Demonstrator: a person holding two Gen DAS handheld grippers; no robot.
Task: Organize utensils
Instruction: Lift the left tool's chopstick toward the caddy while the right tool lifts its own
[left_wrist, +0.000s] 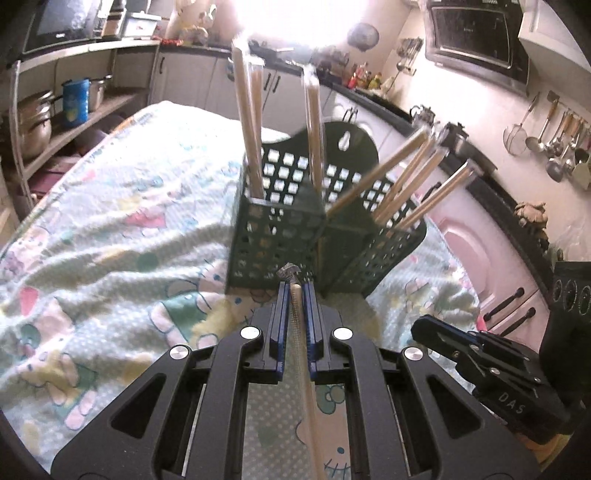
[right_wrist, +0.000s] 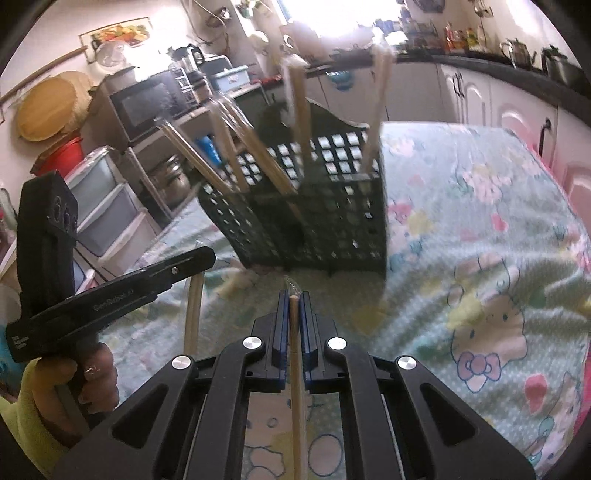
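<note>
Chopsticks (left_wrist: 255, 122) fill a green basket (left_wrist: 275, 236) on a cartoon-print cloth (left_wrist: 110, 221); each kitchen gripper pinches one.

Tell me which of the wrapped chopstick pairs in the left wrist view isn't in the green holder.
The wrapped wooden chopstick pair clamped in the left gripper; the others stand in the green perforated plastic holder.

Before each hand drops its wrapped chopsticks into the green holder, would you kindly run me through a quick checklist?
1. Left tongs shut on wrapped chopsticks: ok.
2. Right tongs shut on their chopsticks: ok.
3. Green holder upright on the cloth: ok.
4. Both compartments have open room: ok, though each already holds chopsticks.
5. Left tongs and right tongs apart from each other: ok.
6. Chopstick tips aligned over a compartment: not ok, both sit short of the holder.
</note>
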